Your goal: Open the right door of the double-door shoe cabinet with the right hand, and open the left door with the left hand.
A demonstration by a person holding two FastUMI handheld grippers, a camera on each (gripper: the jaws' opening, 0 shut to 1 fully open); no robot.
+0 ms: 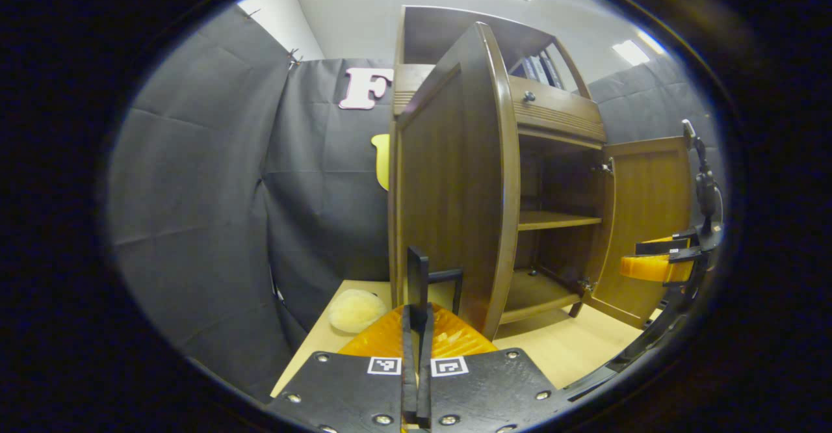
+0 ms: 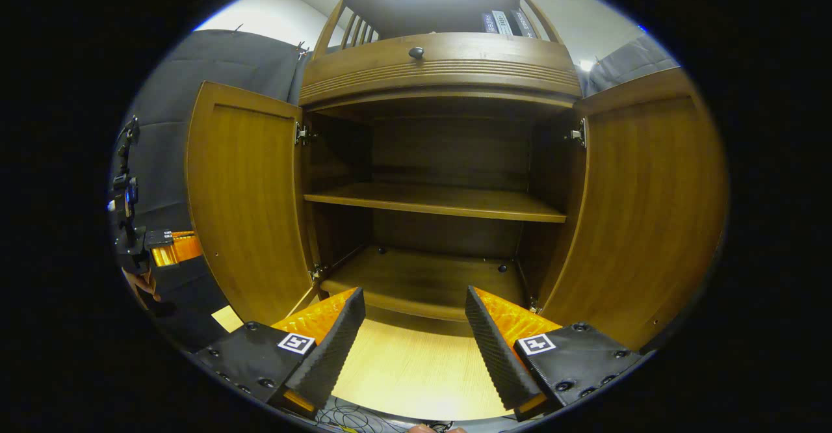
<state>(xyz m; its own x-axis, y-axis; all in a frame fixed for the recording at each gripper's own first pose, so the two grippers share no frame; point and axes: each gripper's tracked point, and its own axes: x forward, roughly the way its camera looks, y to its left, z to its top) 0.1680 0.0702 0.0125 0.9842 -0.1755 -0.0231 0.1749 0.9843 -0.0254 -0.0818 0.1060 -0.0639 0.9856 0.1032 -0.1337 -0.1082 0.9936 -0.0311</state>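
Both doors of the cabinet stand swung wide: the left door and the right door flank bare shelves. The right gripper hangs released before the lower shelf, holding nothing. The left gripper is clenched on nothing, close to the left door's free edge. Rigid wood on hinges, the doors likely swing lightly; a free edge seems the best hold.
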